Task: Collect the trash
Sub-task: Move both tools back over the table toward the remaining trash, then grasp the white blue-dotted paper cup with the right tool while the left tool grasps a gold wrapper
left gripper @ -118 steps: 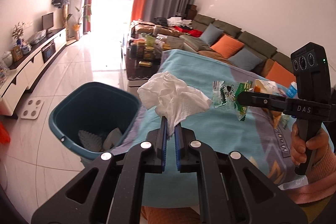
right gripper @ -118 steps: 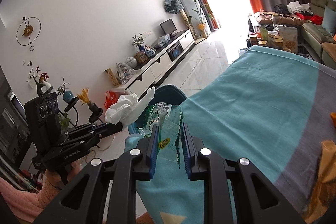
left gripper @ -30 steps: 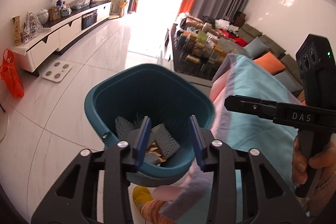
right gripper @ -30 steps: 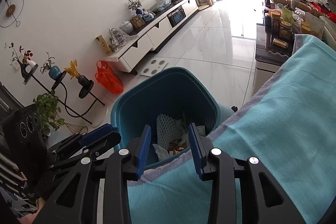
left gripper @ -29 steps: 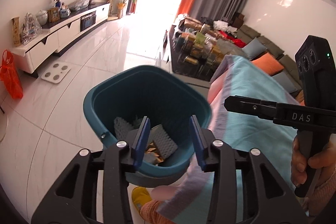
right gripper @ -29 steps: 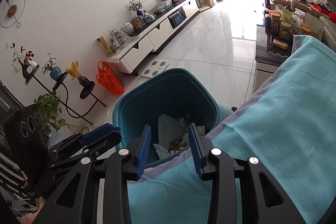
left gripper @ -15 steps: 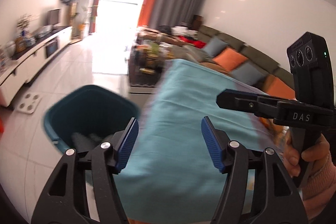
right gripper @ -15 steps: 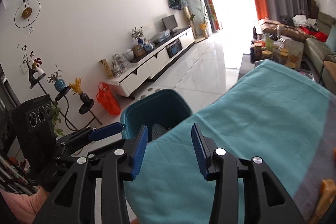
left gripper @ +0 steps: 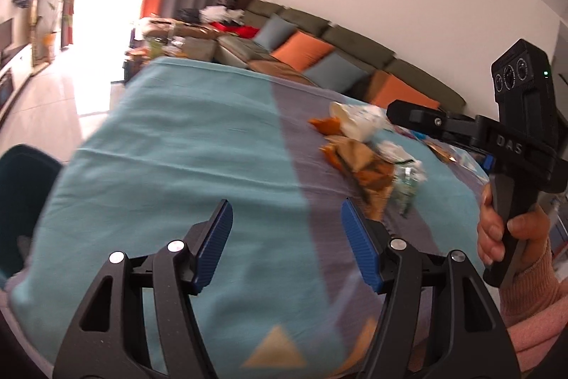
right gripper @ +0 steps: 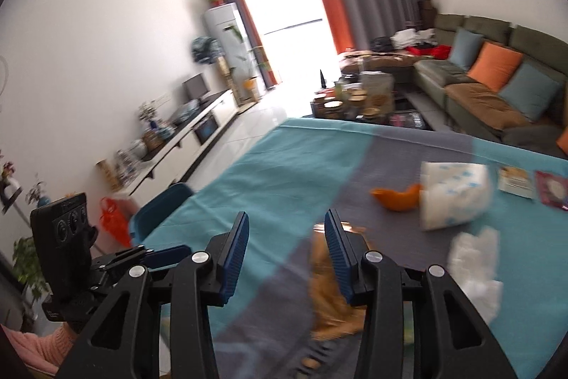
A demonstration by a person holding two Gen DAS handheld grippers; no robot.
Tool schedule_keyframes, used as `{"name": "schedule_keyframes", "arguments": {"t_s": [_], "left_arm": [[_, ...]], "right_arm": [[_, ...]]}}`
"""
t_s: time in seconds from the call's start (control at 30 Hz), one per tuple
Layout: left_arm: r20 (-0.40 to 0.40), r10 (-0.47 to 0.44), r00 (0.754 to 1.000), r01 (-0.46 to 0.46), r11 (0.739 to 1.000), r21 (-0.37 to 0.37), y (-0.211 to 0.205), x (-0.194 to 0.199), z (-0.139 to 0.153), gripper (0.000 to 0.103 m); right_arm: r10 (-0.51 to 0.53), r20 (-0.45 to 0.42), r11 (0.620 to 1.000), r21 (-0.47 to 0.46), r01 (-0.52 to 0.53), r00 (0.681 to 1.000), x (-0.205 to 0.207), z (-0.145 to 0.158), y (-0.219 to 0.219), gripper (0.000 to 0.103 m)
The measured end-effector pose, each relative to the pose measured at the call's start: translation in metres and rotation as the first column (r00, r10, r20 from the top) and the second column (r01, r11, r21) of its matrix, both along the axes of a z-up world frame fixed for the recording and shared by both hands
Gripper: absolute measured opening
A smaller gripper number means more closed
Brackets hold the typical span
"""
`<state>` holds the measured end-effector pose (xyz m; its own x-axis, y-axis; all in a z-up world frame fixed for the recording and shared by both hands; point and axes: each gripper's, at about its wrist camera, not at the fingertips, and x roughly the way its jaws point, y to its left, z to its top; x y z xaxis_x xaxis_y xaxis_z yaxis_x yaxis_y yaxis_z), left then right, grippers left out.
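Trash lies on the teal and grey tablecloth point(left gripper: 184, 144): a white paper cup point(left gripper: 355, 121), orange peel point(left gripper: 325, 123), brown wrappers point(left gripper: 369, 166) and a crumpled clear wrapper point(left gripper: 408, 180). In the right wrist view they show as the cup point(right gripper: 454, 196), orange peel point(right gripper: 397, 198), a brown wrapper point(right gripper: 330, 293) and a white tissue point(right gripper: 475, 272). My left gripper point(left gripper: 285, 244) is open and empty over the cloth, left of the pile. My right gripper point(right gripper: 285, 254) is open and empty, its right finger just above the brown wrapper. The teal bin point(left gripper: 17, 198) stands off the table's left edge.
A green sofa with orange and blue cushions point(right gripper: 497, 84) runs along the right wall. A cluttered coffee table point(right gripper: 358, 102) stands beyond the table. A white TV cabinet point(right gripper: 177, 144) lines the left wall. Flat packets point(right gripper: 532, 183) lie at the cloth's far right.
Both grippers dropped their tissue and wrapper into the bin, then swung right from the bin to over the table, towards the trash pile. Both jaws have opened wider.
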<state>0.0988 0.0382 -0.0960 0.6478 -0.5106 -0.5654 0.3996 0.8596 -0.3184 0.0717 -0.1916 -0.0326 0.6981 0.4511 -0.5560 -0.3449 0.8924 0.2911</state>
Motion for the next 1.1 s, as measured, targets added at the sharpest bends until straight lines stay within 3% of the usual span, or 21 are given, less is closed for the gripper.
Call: {"name": "schedule_keyframes", "arguments": {"t_s": [0.23,0.4,0.7,0.8,0.87,1.1], "left_arm": [[-0.050,-0.113,0.992,0.114,0.993,0.016,-0.060,0.018,-0.007,0.063],[-0.089,-0.139,0.986,0.142,0.989,0.029,-0.090,0.033,-0.013,0.063],[-0.179,-0.140,0.974,0.146,0.989,0.021,-0.112,0.064,-0.024,0.056],[-0.201,-0.140,0.969,0.145,0.989,0.008,-0.115,0.071,-0.029,0.049],[-0.211,-0.141,0.967,0.145,0.990,0.002,-0.112,0.073,-0.032,0.039],[-0.229,-0.161,0.960,0.163,0.987,-0.012,-0.115,0.076,-0.036,0.021]], "right_arm": [[-0.159,-0.031,0.987,-0.006,0.159,0.987,0.021,-0.014,-0.062,0.045],[-0.247,-0.065,0.969,-0.042,0.244,0.967,0.050,-0.026,-0.089,0.049],[-0.289,-0.142,0.957,-0.030,0.288,0.947,0.099,-0.048,-0.106,0.050],[-0.294,-0.162,0.956,-0.034,0.293,0.942,0.105,-0.055,-0.106,0.050],[-0.293,-0.180,0.956,-0.026,0.293,0.939,0.109,-0.059,-0.106,0.049],[-0.295,-0.204,0.954,-0.013,0.299,0.933,0.109,-0.067,-0.108,0.033]]}}
